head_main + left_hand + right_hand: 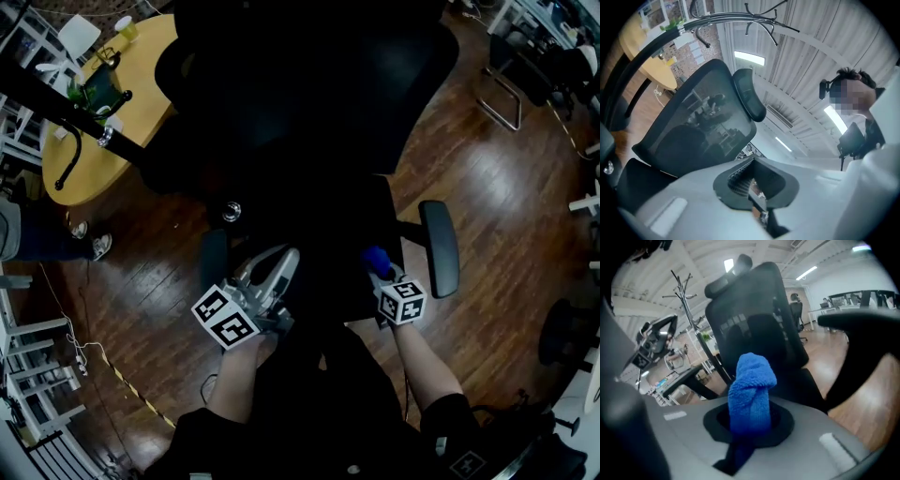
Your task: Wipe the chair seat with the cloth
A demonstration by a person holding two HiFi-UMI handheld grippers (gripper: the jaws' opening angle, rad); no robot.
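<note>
Blue cloth (pixel 751 390) stands bunched between the right gripper's (pixel 752 420) jaws, which are closed tight on it, a knot of pile poking up past the tips and a darker tail hanging below. From the head view the same cloth (pixel 377 260) is only a small blue dab at about 4 o'clock from the middle of the picture. It sits ahead of the right gripper (pixel 386 277), over the near right corner of the black chair seat (pixel 323 239), and whether it touches the seat cannot be told. The left gripper (pixel 279 270) sits at about 7 o'clock over the seat's near left edge. Its own view shows the jaws of the left gripper (pixel 754 187) brought together with nothing held between them. The head view alone gives the layout: an armrest (pixel 439 246) at 3 o'clock, dark wooden floor (pixel 169 272) all round, and a round yellow table (pixel 141 89) at 10 o'clock. The gripper views look up from low down. The left one shows the mesh backrest (pixel 693 122) at 9 o'clock with its headrest (pixel 749 93) above. The right one shows the backrest (pixel 750 319) at 12 o'clock, the seat (pixel 799 385) beneath it, and a coat rack (pixel 686 291) at 10 o'clock.
</note>
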